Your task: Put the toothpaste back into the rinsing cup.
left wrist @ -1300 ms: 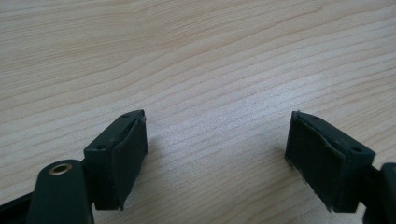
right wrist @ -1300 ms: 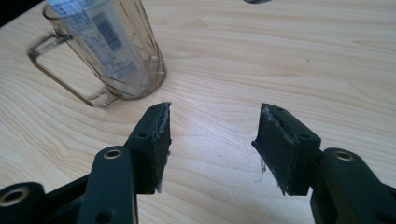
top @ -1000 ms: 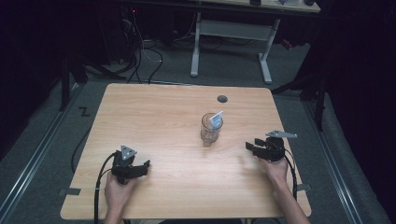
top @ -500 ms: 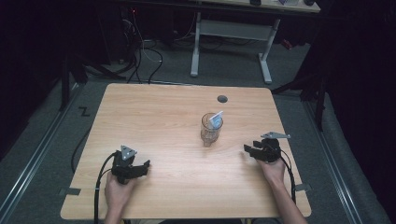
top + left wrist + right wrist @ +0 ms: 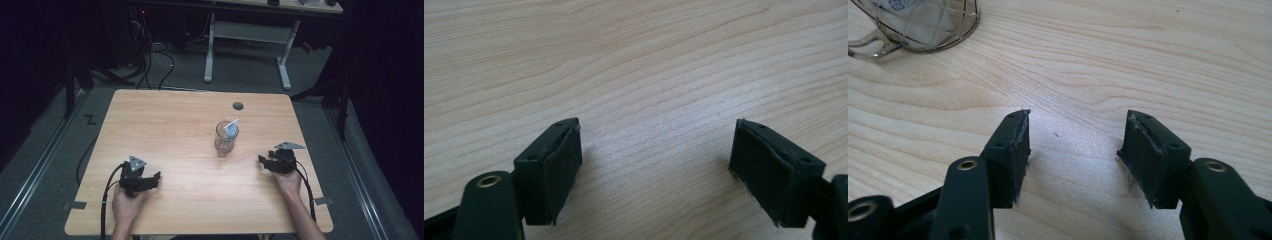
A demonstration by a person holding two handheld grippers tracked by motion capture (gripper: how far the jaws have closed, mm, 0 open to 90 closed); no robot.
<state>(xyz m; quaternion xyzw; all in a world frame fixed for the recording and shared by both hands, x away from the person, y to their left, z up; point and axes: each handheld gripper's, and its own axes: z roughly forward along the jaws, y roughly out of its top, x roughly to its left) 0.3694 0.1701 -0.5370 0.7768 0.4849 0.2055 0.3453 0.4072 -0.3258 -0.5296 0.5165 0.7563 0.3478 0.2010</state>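
I see a light wooden table (image 5: 190, 125) with a plain grain top and rounded corners. A clear glass mug (image 5: 225, 139) stands upright on it, a little right of the middle, with a white and blue packet inside it. Beyond the mug, near the far edge, a small dark round grommet (image 5: 238, 106) sits in the top. In my right gripper view the mug's base and handle rest on the wood at upper left.

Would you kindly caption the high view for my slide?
Both open tongs, left and right, rest on the wooden table flanking a glass holding a packet.
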